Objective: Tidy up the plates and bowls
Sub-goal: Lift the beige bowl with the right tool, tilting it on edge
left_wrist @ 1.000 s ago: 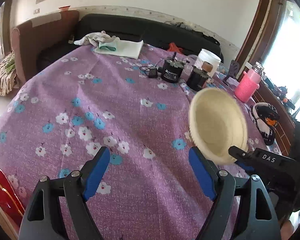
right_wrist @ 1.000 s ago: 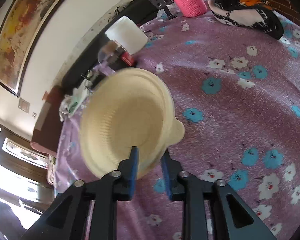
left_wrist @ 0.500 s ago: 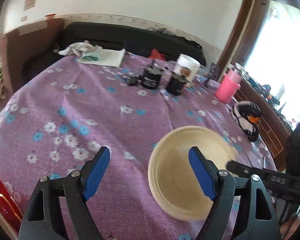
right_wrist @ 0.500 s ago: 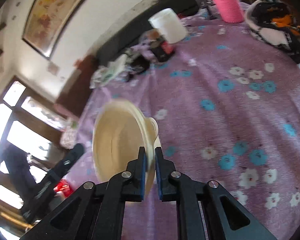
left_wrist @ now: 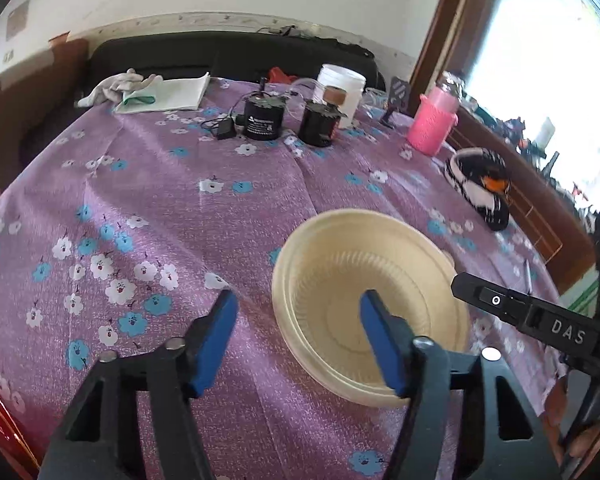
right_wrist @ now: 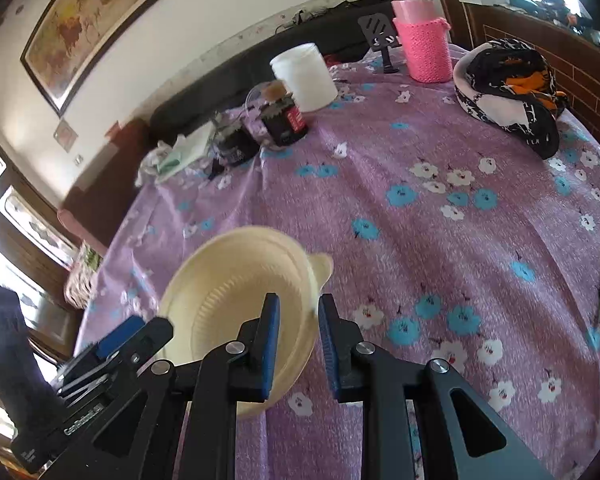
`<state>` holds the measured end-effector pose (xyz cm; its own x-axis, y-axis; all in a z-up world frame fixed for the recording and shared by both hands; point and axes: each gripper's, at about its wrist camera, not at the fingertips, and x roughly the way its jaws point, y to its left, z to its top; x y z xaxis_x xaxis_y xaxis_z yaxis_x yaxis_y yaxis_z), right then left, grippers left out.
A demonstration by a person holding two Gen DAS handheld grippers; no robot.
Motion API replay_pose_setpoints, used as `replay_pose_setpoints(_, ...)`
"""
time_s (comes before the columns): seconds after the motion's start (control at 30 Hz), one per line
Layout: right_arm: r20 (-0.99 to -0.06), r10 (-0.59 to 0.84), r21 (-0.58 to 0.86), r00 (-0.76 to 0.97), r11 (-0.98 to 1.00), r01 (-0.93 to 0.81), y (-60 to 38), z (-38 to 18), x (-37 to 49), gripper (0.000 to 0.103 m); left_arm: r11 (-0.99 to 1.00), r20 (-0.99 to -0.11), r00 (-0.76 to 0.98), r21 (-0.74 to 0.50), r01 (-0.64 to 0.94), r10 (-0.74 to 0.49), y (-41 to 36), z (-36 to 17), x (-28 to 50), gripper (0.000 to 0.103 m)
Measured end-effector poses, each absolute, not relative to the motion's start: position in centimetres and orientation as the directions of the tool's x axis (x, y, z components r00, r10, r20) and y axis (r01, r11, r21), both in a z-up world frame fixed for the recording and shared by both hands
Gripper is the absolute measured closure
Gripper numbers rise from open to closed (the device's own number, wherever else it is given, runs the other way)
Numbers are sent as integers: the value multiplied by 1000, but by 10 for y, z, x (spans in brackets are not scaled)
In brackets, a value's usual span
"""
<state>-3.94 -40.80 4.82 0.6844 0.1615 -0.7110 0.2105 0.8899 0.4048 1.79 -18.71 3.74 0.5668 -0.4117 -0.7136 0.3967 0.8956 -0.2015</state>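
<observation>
a cream bowl (left_wrist: 370, 308) with a ribbed inner wall and a small tab handle on its rim sits low over the worktop (left_wrist: 180, 208), which is covered with a purple cloth printed with white and blue flowers; whether the bowl's base rests on the cloth cannot be told. in the right wrist view the bowl (right_wrist: 240, 304) is tilted, its open side turned toward the left of the picture, and its near rim passes between the blue pads of the right gripper (right_wrist: 298, 344). that gripper's fingers are narrowly apart and opening, with the rim between them and a gap showing on the right pad's side, so the pads do not look pressed on it. the left gripper (left_wrist: 296, 344) is held at the bowl's left side, its fingers apart and closing; the right-hand blue pad (left_wrist: 380, 344) stands in front of the bowl's inside and the left-hand pad is over bare cloth, outside the rim, with neither seen pressing on it. in the left wrist view the black body of the right gripper (left_wrist: 540, 320) reaches in from the right edge beside the bowl. toward the far side of the worktop stand two black jars (left_wrist: 262, 118), a white tub (left_wrist: 340, 92), a pink knit-covered bottle (left_wrist: 432, 126) and a folded white cloth (left_wrist: 160, 94). a black, white and orange helmet (left_wrist: 480, 188) lies near the right edge, well apart from the bowl.
</observation>
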Motion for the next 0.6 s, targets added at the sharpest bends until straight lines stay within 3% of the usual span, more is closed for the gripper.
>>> replay_pose_setpoints(0.23,-744,102,329,661,916,229,-399,45,-40,82,890,-757,530,-146,433,-382,-203,21,19,73)
replay_pose_setpoints(0.6,-769,115,325,629,917,231,-393,30,-35,85,897,-736,588,-56,438,-334,-210,21,11,77)
